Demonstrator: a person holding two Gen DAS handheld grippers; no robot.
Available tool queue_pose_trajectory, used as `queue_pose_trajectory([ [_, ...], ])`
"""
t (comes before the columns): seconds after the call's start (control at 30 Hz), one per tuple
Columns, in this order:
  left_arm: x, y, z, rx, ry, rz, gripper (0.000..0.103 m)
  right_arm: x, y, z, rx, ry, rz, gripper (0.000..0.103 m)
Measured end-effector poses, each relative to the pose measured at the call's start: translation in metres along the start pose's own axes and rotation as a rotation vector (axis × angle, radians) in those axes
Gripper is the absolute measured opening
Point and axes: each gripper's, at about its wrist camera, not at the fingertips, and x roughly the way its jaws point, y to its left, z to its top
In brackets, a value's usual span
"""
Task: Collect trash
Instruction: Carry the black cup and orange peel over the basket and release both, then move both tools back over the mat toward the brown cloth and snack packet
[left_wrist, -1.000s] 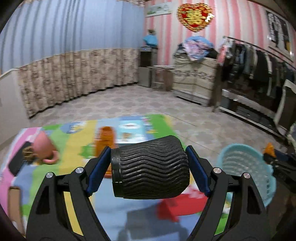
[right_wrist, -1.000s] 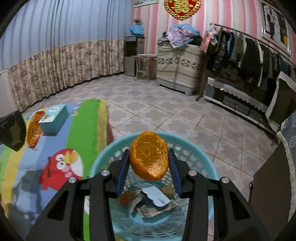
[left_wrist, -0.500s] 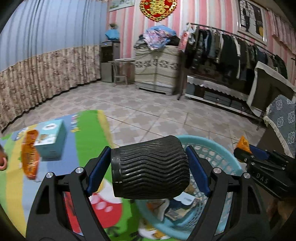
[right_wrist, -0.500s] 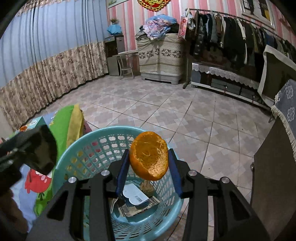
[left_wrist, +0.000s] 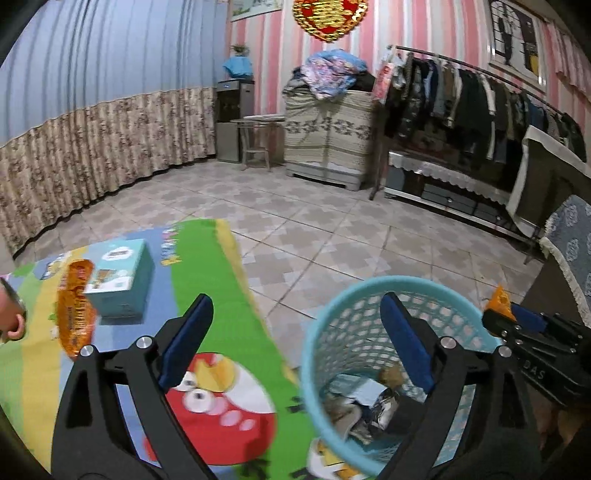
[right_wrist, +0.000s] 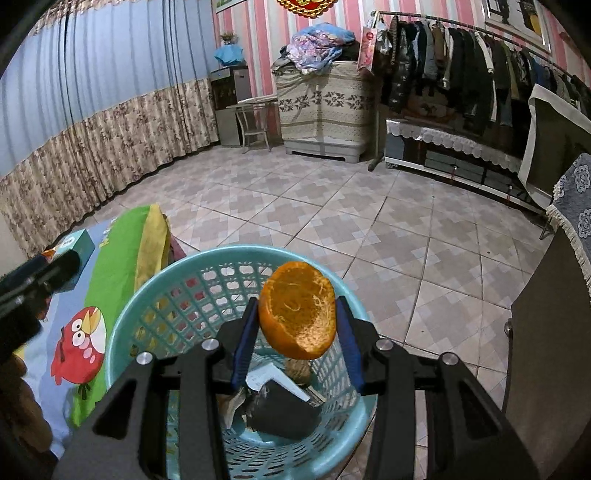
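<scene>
My left gripper (left_wrist: 295, 306) hangs over the left rim of the light blue basket (left_wrist: 314, 332); its jaws are opening and nothing is between them. A black ribbed cup (right_wrist: 284, 410) lies in the basket on paper scraps. Above the basket (right_wrist: 147, 295), my right gripper (right_wrist: 297, 306) is shut on half an orange peel (right_wrist: 297, 314), hollow side towards the camera. In the left wrist view the right gripper (left_wrist: 517, 325) shows at the basket's right side. The left gripper (right_wrist: 37, 277) enters the right wrist view from the left.
A colourful play mat (left_wrist: 207, 266) with a red bird lies left of the basket, bearing a teal box (left_wrist: 118, 280) and an orange snack bag (left_wrist: 74, 306). Tiled floor stretches behind. A dark cabinet (right_wrist: 546, 332) stands close on the right, a clothes rack (left_wrist: 461, 103) farther back.
The left jaws have spread and the black ribbed cup has left them; it now lies in the basket. The right gripper still holds the peel and sits a little lower over the basket.
</scene>
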Motion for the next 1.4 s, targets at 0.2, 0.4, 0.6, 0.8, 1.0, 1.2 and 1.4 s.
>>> queue_pose_trajectory([
  [0.2, -0.014, 0.033, 0.001, 0.011, -0.026, 0.080, 0.094, 0.003, 0.023, -0.002, -0.017, 0.006, 0.025, 0.042],
  [0.4, -0.029, 0.070, -0.001, -0.022, -0.031, 0.121, 0.097, 0.006, 0.041, -0.004, -0.028, 0.008, 0.034, 0.050],
  [0.6, -0.040, 0.102, -0.013, -0.031, -0.023, 0.175, 0.097, 0.007, 0.060, -0.010, -0.068, -0.001, -0.008, 0.089],
  [0.8, -0.055, 0.141, -0.026, -0.052, -0.016, 0.229, 0.097, 0.008, 0.078, -0.009, -0.091, 0.000, -0.036, 0.093],
  [1.0, -0.070, 0.198, -0.037, -0.089, -0.018, 0.307, 0.097, 0.000, 0.105, -0.009, -0.081, -0.014, -0.001, 0.094],
  [1.2, -0.082, 0.267, -0.045, -0.128, -0.010, 0.404, 0.097, -0.007, 0.157, -0.019, -0.143, -0.027, 0.051, 0.094],
  [1.4, -0.092, 0.340, -0.058, -0.154, 0.013, 0.508, 0.097, -0.010, 0.207, -0.033, -0.216, -0.015, 0.087, 0.094],
])
